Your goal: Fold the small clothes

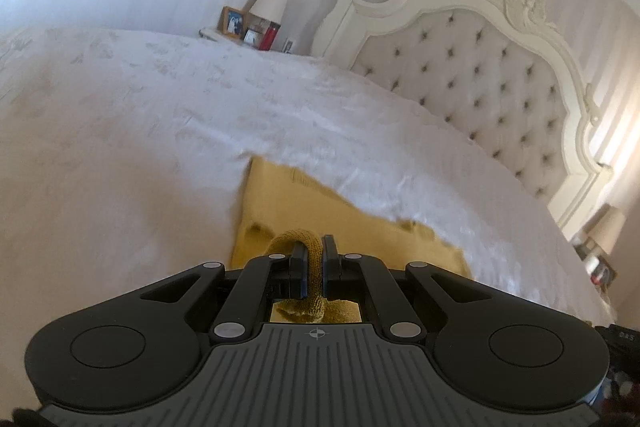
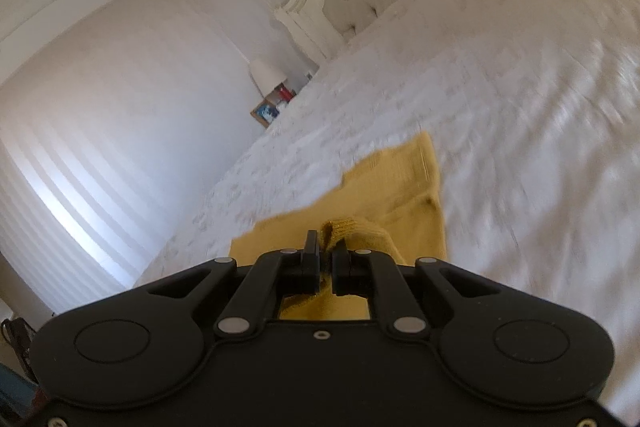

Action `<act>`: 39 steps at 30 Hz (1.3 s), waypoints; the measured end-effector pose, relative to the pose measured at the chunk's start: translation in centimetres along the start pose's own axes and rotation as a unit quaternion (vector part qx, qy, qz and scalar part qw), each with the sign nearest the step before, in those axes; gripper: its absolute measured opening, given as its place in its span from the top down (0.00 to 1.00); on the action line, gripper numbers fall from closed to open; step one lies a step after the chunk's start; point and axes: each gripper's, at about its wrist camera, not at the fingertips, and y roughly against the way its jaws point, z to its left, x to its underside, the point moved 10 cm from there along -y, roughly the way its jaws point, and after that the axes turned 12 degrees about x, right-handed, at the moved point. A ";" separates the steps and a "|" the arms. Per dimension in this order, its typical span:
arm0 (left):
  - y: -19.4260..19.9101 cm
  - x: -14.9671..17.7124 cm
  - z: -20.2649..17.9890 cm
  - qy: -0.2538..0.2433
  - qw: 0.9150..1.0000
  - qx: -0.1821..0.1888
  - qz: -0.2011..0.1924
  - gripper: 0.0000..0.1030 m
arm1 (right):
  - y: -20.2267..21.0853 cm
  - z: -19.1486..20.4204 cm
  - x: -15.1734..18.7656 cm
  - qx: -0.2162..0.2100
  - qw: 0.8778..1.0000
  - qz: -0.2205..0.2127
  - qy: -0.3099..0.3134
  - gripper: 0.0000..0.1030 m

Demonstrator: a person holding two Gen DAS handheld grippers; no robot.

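A small mustard-yellow knit garment (image 1: 304, 211) lies on the white bedspread (image 1: 140, 115). My left gripper (image 1: 314, 247) is shut on a rolled edge of it, with the knit bunched between the jaws. In the right wrist view the same yellow garment (image 2: 400, 183) spreads ahead of my right gripper (image 2: 327, 247), which is shut on another edge of it. Most of the garment near both grippers is hidden under the gripper bodies.
A cream tufted headboard (image 1: 480, 67) stands at the bed's far end. A nightstand with a lamp (image 1: 270, 3), photo frames and a red bottle (image 1: 269, 37) sits beyond the bed. Another lamp (image 1: 608, 227) is at the right edge.
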 end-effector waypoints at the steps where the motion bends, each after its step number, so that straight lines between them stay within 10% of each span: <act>1: -0.9 -0.7 0.2 0.003 1.000 0.000 -0.003 0.95 | -0.7 0.0 -0.6 0.000 1.000 -0.002 -0.001 0.87; 25: -17.0 -5.0 6.0 -0.019 0.998 -0.060 0.021 0.95 | -21.3 -3.0 -6.3 0.083 0.996 0.028 0.005 0.87; 32: -19.7 -3.9 9.0 0.030 0.995 -0.074 0.064 0.90 | -23.2 -3.6 -5.8 0.113 0.992 0.042 0.032 0.71; 35: -18.6 -4.6 9.2 0.020 0.996 -0.085 0.032 0.50 | -22.4 -3.5 -6.4 0.113 0.993 0.019 0.037 0.23; 36: -17.9 -5.0 9.0 0.011 0.996 -0.088 0.018 0.32 | -22.0 -3.5 -6.7 0.110 0.993 0.009 0.040 0.21; 39: -16.3 -5.6 7.7 -0.017 0.996 -0.084 0.005 0.27 | -20.5 -2.9 -7.1 0.110 0.992 0.000 0.059 0.21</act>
